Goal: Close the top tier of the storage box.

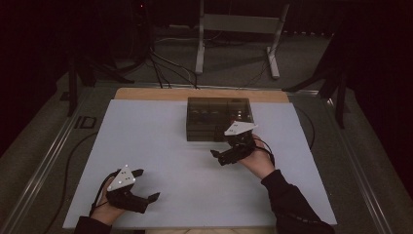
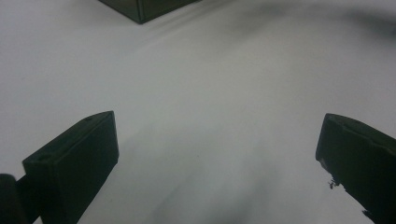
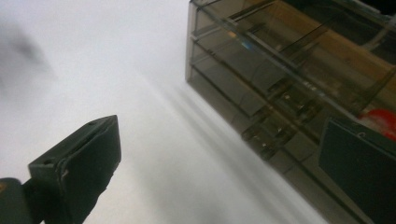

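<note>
Drawer box [image 1: 219,118] at frame centre: right gripper [image 1: 218,146] wide open alongside it, approach step, next needs drawer-front alignment.

This looks like a lab or recording studio rather than a home. A white board [image 1: 195,165] lies on a wooden table [image 1: 146,93] in the middle of the frame, ringed by dark curtains. Cables [image 1: 165,68] trail across the grey floor at upper centre, beside what seems a metal stand [image 1: 238,29].
</note>
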A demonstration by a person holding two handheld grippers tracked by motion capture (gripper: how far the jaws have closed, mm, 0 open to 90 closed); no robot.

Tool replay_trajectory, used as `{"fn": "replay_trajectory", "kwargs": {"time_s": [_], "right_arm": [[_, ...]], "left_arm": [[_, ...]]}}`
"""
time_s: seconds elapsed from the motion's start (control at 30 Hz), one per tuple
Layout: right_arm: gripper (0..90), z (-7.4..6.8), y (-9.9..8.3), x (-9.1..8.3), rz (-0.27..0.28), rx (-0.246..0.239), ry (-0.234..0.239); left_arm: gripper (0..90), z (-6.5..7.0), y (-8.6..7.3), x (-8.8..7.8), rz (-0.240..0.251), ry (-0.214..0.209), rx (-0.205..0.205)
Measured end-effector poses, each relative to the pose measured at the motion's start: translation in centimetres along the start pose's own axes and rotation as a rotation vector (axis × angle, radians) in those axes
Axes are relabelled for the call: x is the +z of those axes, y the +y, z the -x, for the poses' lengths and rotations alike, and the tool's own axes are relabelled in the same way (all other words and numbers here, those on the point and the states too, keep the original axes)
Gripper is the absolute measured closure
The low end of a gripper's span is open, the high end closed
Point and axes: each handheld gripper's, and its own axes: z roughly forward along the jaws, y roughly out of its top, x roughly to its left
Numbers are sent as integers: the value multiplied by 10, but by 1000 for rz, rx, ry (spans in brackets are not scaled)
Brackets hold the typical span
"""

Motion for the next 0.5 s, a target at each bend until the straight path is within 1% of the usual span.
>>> {"fn": "replay_trajectory", "kwargs": {"time_s": [0.17, 0.23, 0.33, 0.5], "right_arm": [[0, -3, -6, -1, 3, -15, 13], [0, -3, -8, -1, 3, -15, 28], [0, -5, -12, 0, 2, -31, 43], [0, -7, -17, 0, 7, -37, 44]], "left_arm": [[0, 0, 0, 0, -2, 0, 0], [0, 0, 0, 0, -1, -1, -1], [0, 0, 0, 0, -3, -1, 2], [0, 0, 0, 0, -2, -1, 2]]}}
